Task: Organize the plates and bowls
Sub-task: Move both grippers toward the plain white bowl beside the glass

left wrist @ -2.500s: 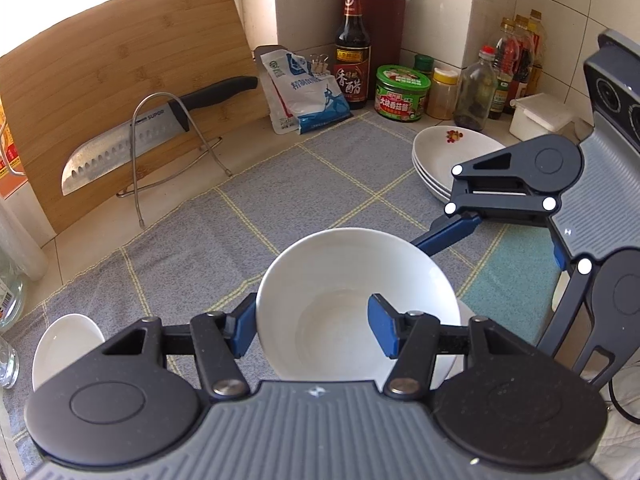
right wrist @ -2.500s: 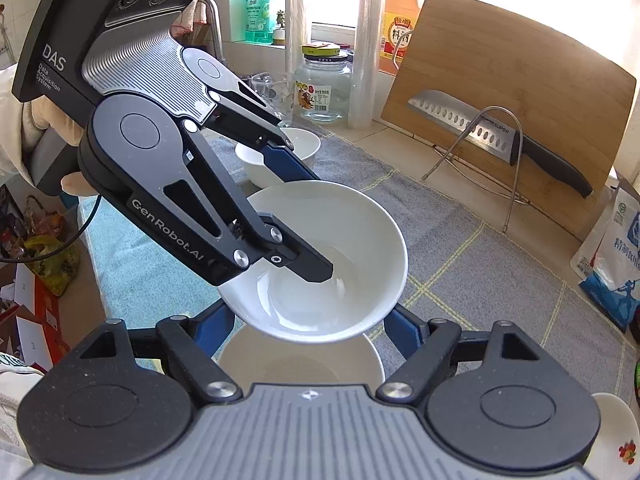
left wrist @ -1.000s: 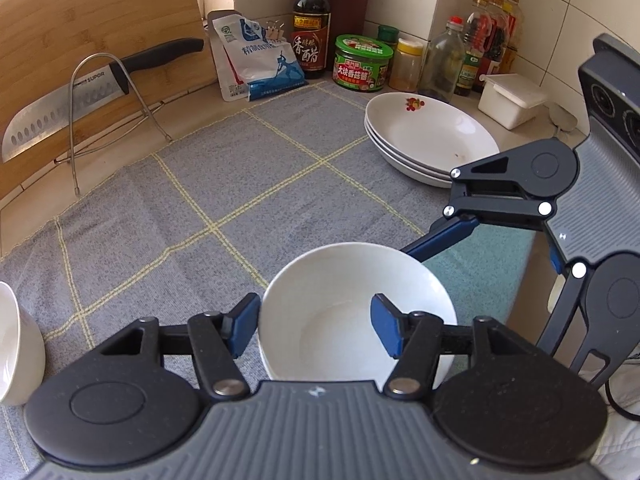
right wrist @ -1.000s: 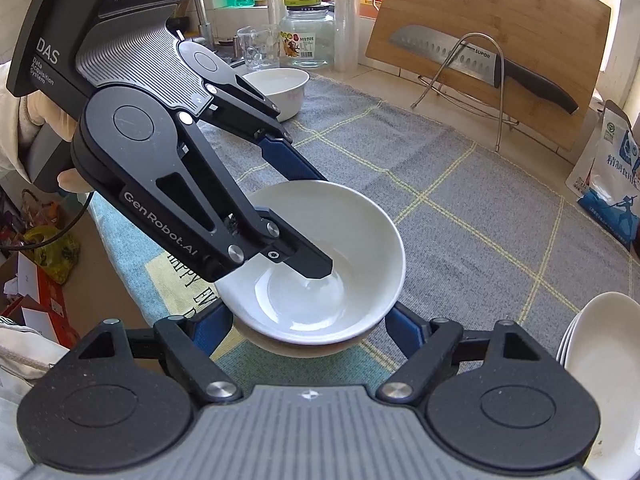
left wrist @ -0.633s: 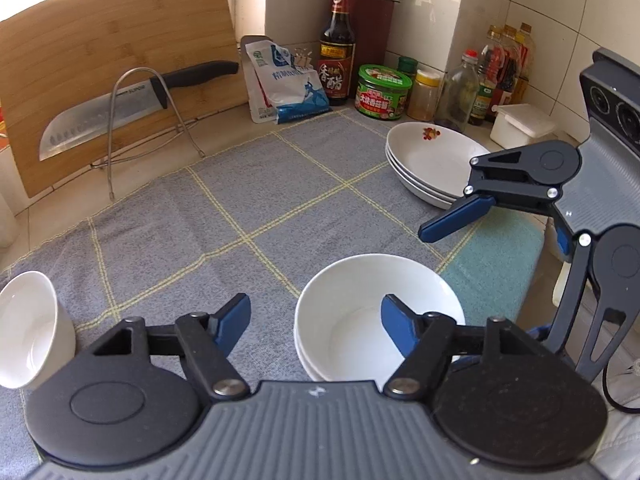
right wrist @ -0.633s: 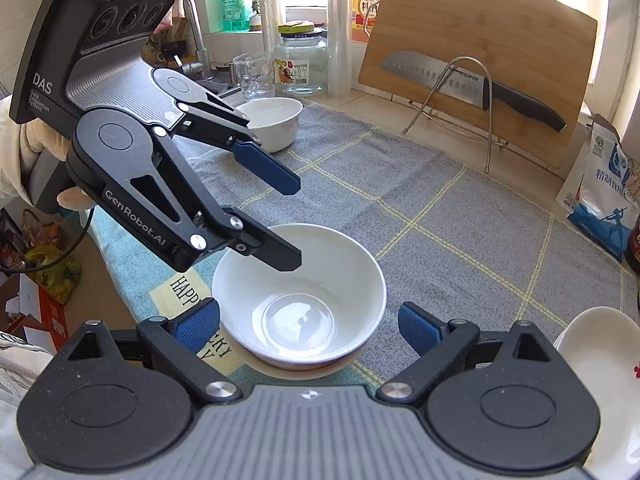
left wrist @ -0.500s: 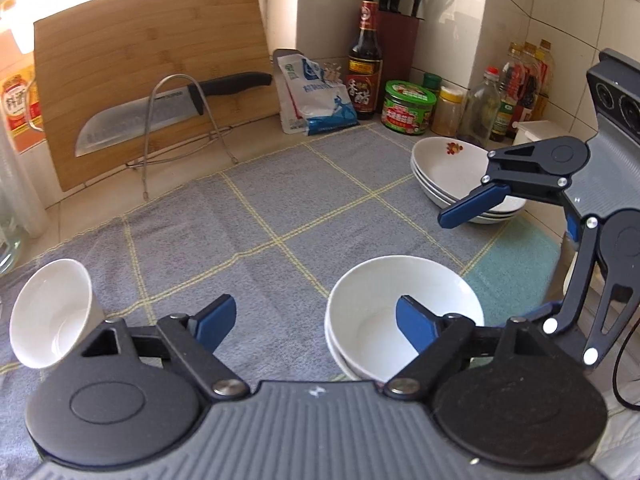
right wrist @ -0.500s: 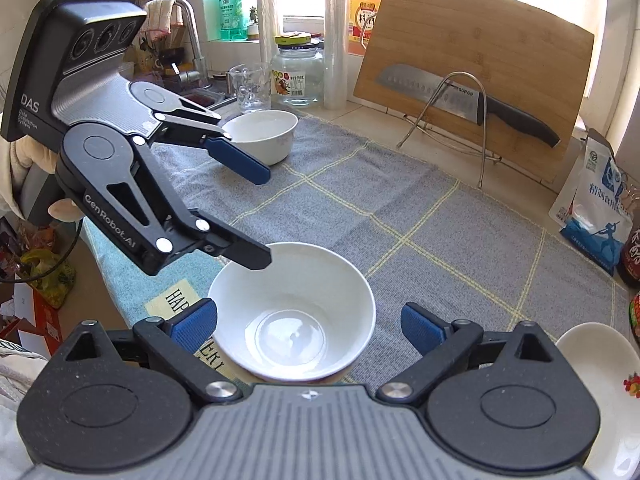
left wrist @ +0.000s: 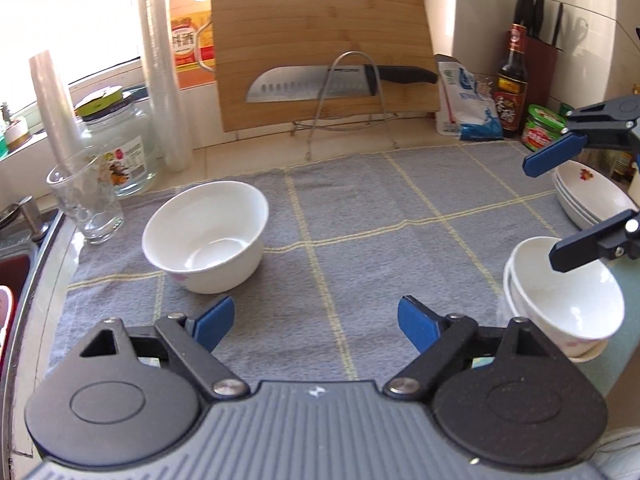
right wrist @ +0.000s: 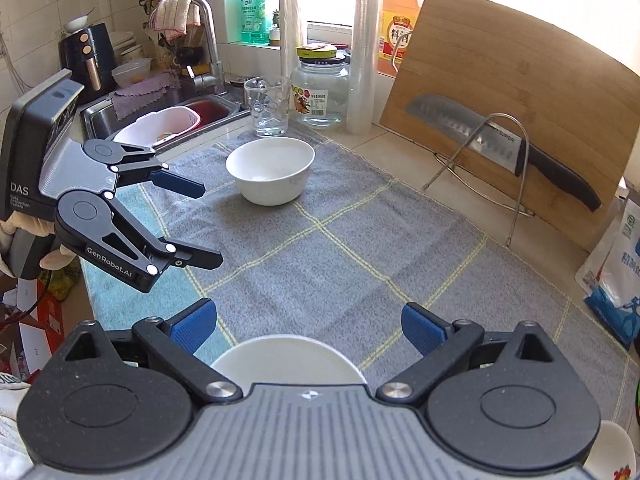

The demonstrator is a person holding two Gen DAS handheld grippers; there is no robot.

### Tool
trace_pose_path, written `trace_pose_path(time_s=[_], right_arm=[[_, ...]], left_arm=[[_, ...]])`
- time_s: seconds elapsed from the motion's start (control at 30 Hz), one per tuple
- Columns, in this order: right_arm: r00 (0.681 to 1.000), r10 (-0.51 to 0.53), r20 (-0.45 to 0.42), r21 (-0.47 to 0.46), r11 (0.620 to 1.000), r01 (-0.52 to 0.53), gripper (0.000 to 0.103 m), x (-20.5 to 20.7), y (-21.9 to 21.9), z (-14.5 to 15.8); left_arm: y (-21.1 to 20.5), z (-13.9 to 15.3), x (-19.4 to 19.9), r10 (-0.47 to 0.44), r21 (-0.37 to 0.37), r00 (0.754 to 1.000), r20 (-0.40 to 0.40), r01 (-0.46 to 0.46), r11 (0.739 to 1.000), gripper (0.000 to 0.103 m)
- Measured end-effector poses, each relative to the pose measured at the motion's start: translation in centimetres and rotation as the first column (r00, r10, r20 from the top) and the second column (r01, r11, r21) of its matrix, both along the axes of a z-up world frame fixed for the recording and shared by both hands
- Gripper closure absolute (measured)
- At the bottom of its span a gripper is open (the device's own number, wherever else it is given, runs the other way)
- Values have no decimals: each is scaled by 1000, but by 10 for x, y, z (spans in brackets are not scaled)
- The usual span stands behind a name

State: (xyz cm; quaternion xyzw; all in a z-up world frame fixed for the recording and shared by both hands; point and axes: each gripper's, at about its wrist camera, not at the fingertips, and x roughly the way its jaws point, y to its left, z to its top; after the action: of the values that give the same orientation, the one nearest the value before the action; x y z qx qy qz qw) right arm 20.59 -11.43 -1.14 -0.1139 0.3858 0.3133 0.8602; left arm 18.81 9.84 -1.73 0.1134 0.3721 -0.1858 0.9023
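A lone white bowl [left wrist: 206, 236] stands on the grey mat [left wrist: 360, 216] at the left; it also shows in the right wrist view [right wrist: 270, 170]. Two stacked white bowls [left wrist: 564, 296] sit at the mat's right edge, just below my right gripper [right wrist: 306, 326] in its own view [right wrist: 288, 360]. A stack of white plates [left wrist: 588, 200] lies far right. My left gripper [left wrist: 316, 322] is open and empty, hovering over the mat a little short of the lone bowl. My right gripper also shows in the left wrist view [left wrist: 556, 208], open and empty above the stack.
A cutting board [left wrist: 320, 52] and a knife on a wire rack [left wrist: 340, 84] stand behind the mat. A glass [left wrist: 86, 204], a jar [left wrist: 116, 148] and cup sleeves are at the back left. The sink [right wrist: 168, 120] lies left. Bottles and a salt bag [left wrist: 468, 108] stand at the back right.
My left gripper let go of the bowl onto the other bowl, opened wide and swung left toward the lone bowl. My right gripper pulled back and up from the stack.
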Motion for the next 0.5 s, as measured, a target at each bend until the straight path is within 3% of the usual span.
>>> trace_pose_path(time_s=[0.27, 0.5], right_arm=[[993, 117, -4, -8, 993, -117, 2, 61, 51, 5], [983, 178, -35, -12, 984, -178, 4, 110, 93, -6]], left_arm=[[20, -13, 26, 116, 40, 990, 74, -120, 992, 14], [24, -28, 42, 146, 46, 986, 86, -150, 988, 14]])
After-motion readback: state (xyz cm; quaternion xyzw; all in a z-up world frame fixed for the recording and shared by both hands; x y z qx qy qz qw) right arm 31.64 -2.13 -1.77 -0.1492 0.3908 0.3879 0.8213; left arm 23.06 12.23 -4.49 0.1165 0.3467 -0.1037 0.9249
